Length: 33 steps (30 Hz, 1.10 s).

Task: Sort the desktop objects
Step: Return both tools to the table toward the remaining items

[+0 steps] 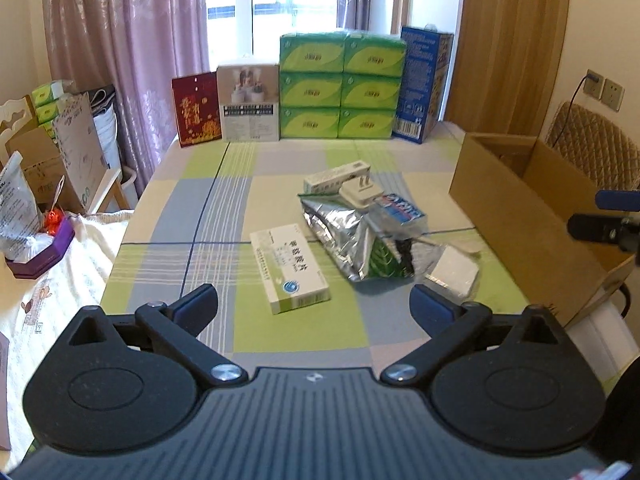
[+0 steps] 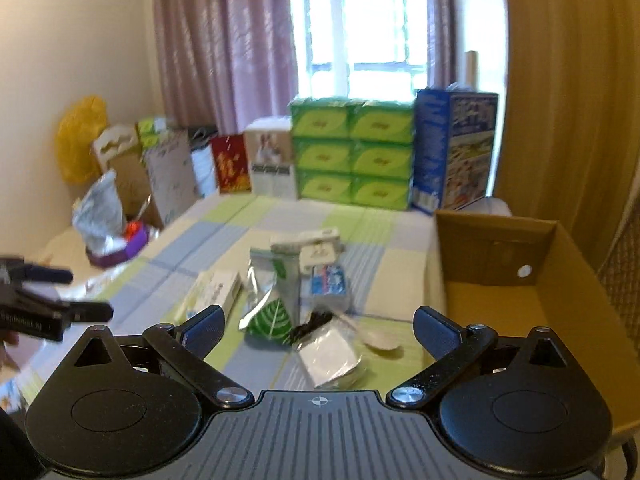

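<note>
Both claws hang wide open and empty, the left claw (image 1: 313, 306) just short of the medicine box (image 1: 290, 270), the right claw (image 2: 318, 330) over the white packet (image 2: 329, 354). Best to straddle the box across its narrow sides and close squarely. Beyond lies the foil bag (image 1: 340, 236), then the cardboard box (image 1: 532, 216) at the right of the checked surface (image 1: 192, 220); tissue packs (image 1: 340, 88) and curtains stand farthest

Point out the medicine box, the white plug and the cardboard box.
medicine box (image 1: 291, 270): left wrist view, middle of its printed top.
white plug (image 1: 357, 195): left wrist view, on its body.
cardboard box (image 2: 496, 254): right wrist view, inner back wall.
</note>
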Motion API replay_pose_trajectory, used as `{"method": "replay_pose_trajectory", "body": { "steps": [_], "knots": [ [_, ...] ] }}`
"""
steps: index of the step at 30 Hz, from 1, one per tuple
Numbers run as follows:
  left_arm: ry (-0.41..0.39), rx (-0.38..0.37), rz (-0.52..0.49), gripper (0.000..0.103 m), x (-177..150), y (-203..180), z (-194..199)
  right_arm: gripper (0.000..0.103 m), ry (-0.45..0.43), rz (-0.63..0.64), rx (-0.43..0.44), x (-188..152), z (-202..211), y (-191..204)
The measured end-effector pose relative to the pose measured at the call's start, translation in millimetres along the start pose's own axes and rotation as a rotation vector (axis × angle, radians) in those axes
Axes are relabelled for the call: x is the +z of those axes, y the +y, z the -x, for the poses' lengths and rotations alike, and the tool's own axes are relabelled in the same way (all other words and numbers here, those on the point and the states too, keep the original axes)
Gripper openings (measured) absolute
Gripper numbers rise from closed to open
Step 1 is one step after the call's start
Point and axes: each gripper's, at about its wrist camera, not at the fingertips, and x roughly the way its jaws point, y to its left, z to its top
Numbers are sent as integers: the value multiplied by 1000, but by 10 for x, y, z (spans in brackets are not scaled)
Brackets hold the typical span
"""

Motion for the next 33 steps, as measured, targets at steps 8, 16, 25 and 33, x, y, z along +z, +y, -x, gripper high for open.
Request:
{"method": "replay_pose_trajectory", "body": {
  "steps": [8,16,25,33],
  "knots": [
    [43,-5,-23,100,-126,118,-528,98,113,90,-13,-366,-770,93],
    [71,-15,-21,100,-155,182,-1045,98,191,205,-25,-512,-1411,47],
    [93,-39,-37,100,-106,186,-1379,98,279,172,-15,-506,-1894,-154],
    [110,-46,-17,100,-63,224,-1503,65,350,164,-22,-469,-1914,-133]
  ]
}}
